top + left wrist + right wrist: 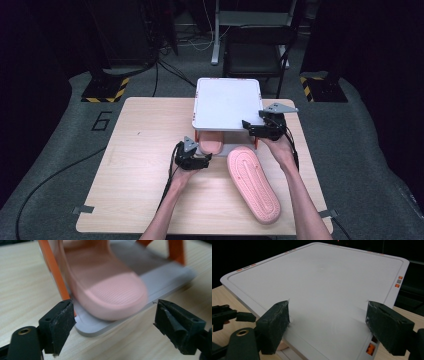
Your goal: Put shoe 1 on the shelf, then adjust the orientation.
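Observation:
A small two-level rack with a white top shelf [227, 102] and orange legs [53, 267] stands at the far middle of the wooden table. One pink slipper [212, 145] lies on its grey lower shelf [160, 282], heel [117, 298] poking out. A second pink slipper [254, 182] lies sole-up on the table in front. My left gripper [200, 162] is open just short of the shelved slipper's heel. My right gripper [255, 128] is open at the top shelf's near right corner, jaws standing over the white surface [324, 285].
The table [135, 190] has bare wood to the left and front. Beyond its far edge stand a black chair [260, 50] and stands with yellow-black striped bases [105, 90] on a grey floor. In the right gripper view, the left gripper [227, 315] shows at the left edge.

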Available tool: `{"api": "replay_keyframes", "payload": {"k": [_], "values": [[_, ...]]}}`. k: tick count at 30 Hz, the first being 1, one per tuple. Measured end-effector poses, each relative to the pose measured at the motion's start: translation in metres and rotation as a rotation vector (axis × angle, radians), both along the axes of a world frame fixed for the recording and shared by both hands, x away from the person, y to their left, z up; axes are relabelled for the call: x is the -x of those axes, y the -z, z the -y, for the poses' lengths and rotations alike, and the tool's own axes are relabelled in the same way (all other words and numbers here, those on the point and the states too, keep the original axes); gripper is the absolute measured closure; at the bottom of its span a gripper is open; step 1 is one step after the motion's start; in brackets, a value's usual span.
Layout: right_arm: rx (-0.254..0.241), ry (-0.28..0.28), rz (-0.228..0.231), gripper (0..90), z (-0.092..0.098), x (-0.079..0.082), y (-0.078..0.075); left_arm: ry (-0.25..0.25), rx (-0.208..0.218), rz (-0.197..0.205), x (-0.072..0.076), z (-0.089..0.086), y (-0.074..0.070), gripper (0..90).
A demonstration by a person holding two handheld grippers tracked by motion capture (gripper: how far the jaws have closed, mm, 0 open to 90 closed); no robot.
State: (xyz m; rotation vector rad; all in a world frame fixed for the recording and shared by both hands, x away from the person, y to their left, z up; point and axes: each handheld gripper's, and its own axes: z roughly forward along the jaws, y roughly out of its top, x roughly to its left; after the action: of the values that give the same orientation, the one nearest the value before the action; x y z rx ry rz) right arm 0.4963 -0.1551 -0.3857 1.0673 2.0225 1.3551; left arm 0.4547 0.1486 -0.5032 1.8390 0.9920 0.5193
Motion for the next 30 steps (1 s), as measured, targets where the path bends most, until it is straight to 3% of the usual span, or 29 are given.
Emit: {"api": "replay_keyframes", "payload": {"k": [2,3,4,5,6,7,8,9,11,12,13,15,19,21,24,30], "values": [[-0.017,0.015,0.011,16.9,0.002,0.001,0.0,0.017,0.047,0.032,0.008,-0.008,-0.009,14.7],[-0.017,0.015,0.011,16.9,0.002,0.001,0.0,0.017,0.047,0.032,0.008,-0.008,-0.009,14.4],[-0.035,0.02,0.016,16.8,0.007,0.003,0.0,0.025,0.106,0.065,0.017,-0.019,-0.019,14.4],[-0.035,0.02,0.016,16.8,0.007,0.003,0.0,0.025,0.106,0.065,0.017,-0.019,-0.019,13.5],[-0.041,0.03,0.018,15.9,0.009,0.008,-0.003,0.03,0.168,0.091,0.026,-0.034,-0.028,12.0],[-0.048,0.035,0.031,16.2,0.011,0.012,-0.005,0.03,0.168,0.091,0.026,-0.034,-0.028,12.0],[-0.052,0.031,0.044,16.5,0.014,0.017,-0.007,0.029,0.226,0.11,0.034,-0.052,-0.036,12.8],[-0.061,0.038,0.057,16.5,0.017,0.022,-0.01,0.021,0.254,0.12,0.038,-0.061,-0.039,14.5],[-0.073,0.048,0.064,16.5,0.02,0.028,-0.012,0.003,0.265,0.12,0.041,-0.07,-0.043,14.9],[-0.083,0.044,0.093,16.5,0.027,0.04,-0.013,-0.016,0.276,0.142,0.047,-0.089,-0.047,15.0],[-0.089,0.054,0.104,16.5,0.029,0.047,-0.012,-0.031,0.288,0.144,0.051,-0.096,-0.048,15.1],[-0.075,0.062,0.116,16.8,0.034,0.06,-0.008,-0.045,0.276,0.158,0.059,-0.111,-0.048,15.2],[-0.038,0.103,0.123,17.1,0.046,0.086,0.007,-0.06,0.25,0.149,0.074,-0.132,-0.047,15.3],[-0.038,0.118,0.118,17.2,0.052,0.098,0.015,-0.056,0.214,0.137,0.079,-0.14,-0.045,15.5],[-0.07,0.13,0.108,17.2,0.058,0.114,0.027,-0.077,0.216,0.13,0.082,-0.147,-0.041,15.8],[-0.054,0.113,0.052,17.2,0.058,0.134,0.053,-0.097,0.209,0.129,0.087,-0.152,-0.039,16.1]]}}
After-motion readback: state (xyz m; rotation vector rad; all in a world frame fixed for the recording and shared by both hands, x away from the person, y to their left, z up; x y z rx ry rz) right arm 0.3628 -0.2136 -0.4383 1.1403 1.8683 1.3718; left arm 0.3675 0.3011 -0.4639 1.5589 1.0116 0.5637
